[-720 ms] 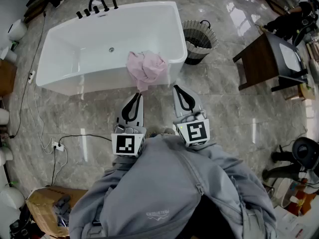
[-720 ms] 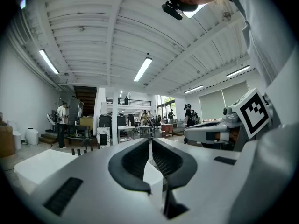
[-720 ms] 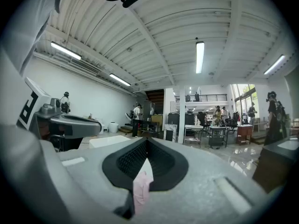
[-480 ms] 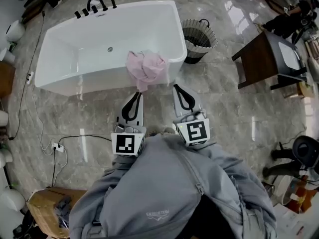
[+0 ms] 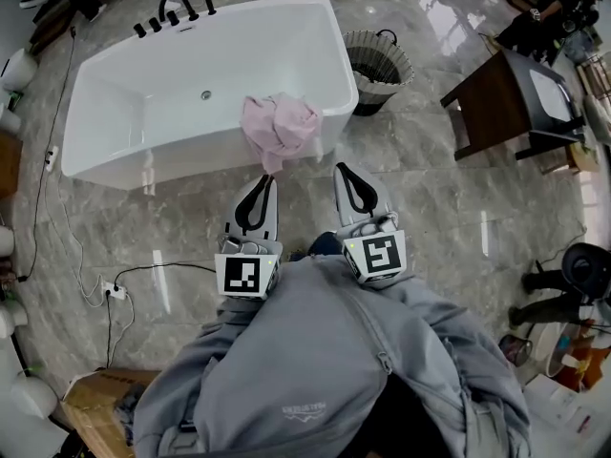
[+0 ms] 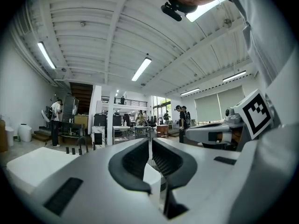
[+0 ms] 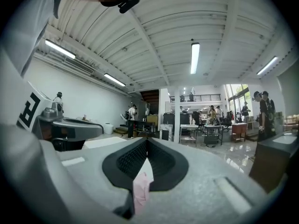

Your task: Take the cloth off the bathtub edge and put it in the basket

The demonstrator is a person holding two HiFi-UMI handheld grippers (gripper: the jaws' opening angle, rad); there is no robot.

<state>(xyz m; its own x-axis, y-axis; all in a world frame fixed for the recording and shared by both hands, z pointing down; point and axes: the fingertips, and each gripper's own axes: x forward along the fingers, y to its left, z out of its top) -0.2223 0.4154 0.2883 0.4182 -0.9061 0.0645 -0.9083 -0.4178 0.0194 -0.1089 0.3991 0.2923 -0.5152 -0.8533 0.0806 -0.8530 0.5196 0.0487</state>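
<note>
Head view:
- The white bathtub [image 5: 172, 160] is seen on the grey marble floor [image 5: 430, 208], with black taps [image 5: 177, 8] at its far rim.
- The pink cloth [image 5: 278, 125] is found bunched and draped over the near edge of the bathtub, towards its right end. A tail hangs down the outer wall.
- The dark woven basket [image 5: 387, 82] is set on the floor just beside the right end of the bathtub. It is apart from the cloth, and its contents cannot be made out.
- The left gripper [image 5: 263, 183] and the right gripper [image 5: 346, 172] are held side by side and level, pointed at the bathtub. The cloth's tail ends just beyond the left one's tip.
- A dark wooden side table [image 5: 492, 113] is noted to the right of the basket.

Left gripper view:
- The jaws of the left gripper [image 6: 150, 141] are seen closed together with nothing between them. The white bathtub [image 6: 30, 167] is seen beyond, at the left.

Right gripper view:
- The jaws of the right gripper [image 7: 146, 141] are seen closed tip to tip, with nothing clamped.
- The cloth [image 7: 141, 188] is glimpsed only through the gap below the tips.
</note>
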